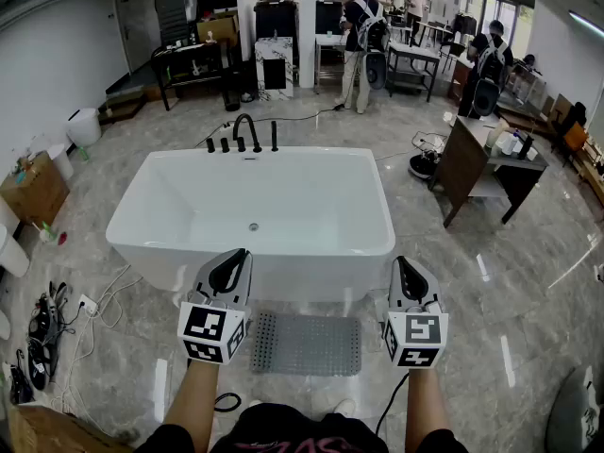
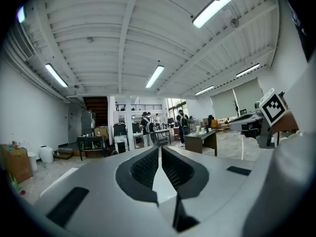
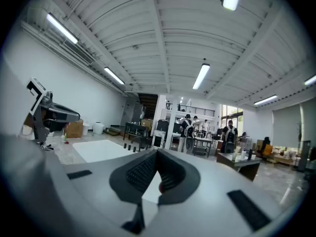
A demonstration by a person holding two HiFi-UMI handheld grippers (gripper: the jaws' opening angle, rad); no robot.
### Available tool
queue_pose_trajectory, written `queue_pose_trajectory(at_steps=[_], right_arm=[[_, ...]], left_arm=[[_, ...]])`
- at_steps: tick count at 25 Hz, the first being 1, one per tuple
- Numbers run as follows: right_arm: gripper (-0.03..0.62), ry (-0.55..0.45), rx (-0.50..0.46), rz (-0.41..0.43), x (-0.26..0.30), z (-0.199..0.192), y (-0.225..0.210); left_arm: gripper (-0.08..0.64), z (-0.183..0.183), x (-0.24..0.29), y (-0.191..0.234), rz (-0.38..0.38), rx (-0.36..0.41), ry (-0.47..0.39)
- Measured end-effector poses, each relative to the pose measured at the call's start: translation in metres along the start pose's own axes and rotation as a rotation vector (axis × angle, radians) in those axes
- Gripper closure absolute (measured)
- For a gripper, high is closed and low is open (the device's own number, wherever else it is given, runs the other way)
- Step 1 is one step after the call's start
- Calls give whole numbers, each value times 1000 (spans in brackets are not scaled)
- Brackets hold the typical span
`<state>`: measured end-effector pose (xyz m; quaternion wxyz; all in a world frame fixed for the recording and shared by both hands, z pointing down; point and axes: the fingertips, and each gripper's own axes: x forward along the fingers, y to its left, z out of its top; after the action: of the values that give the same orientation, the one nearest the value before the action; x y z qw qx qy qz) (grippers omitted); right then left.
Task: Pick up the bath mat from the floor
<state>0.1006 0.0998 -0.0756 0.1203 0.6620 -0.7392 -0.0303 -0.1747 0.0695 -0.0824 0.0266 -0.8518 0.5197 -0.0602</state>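
1. As it hovers above the floor [image 1: 528,291], the left gripper [image 1: 229,272] has its jaws closed, empty.
2. The right gripper [image 1: 408,277] is likewise closed, empty.
3. The grey bath mat [image 1: 307,343] lies flat just beside the bathtub [image 1: 250,206].

No legible text, brand, number or sign in any view. Cubes on my left gripper [image 1: 231,264] and right gripper [image 1: 407,274] carry only black-and-white square markers [image 1: 209,326], pattern blocks with no characters. One such marker also shows in the left gripper view, same story. Reddish print on my dark clothing [image 1: 294,439] is cut off at the frame edge, can't read it. Anything on the background furniture is too small to tell.
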Motion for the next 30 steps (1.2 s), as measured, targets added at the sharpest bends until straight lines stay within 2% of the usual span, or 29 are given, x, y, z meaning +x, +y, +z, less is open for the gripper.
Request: queue_pose_trajectory(at_steps=[5,18,25,30], right_arm=[[571,-1,0,-6,0,-3,-5],[571,-19,-4,1,-3,4,13],[569,35,-8,-49,-6,-10,28],[569,92,8,-52,-3,-36,27]], left_arm=[[532,-2,1,-5,-1,10,3],[532,-11,-7,5,-28,7,13],[532,-36,-14,17,-79,-3,54],[532,-61,-5,17,-100,-19,109]])
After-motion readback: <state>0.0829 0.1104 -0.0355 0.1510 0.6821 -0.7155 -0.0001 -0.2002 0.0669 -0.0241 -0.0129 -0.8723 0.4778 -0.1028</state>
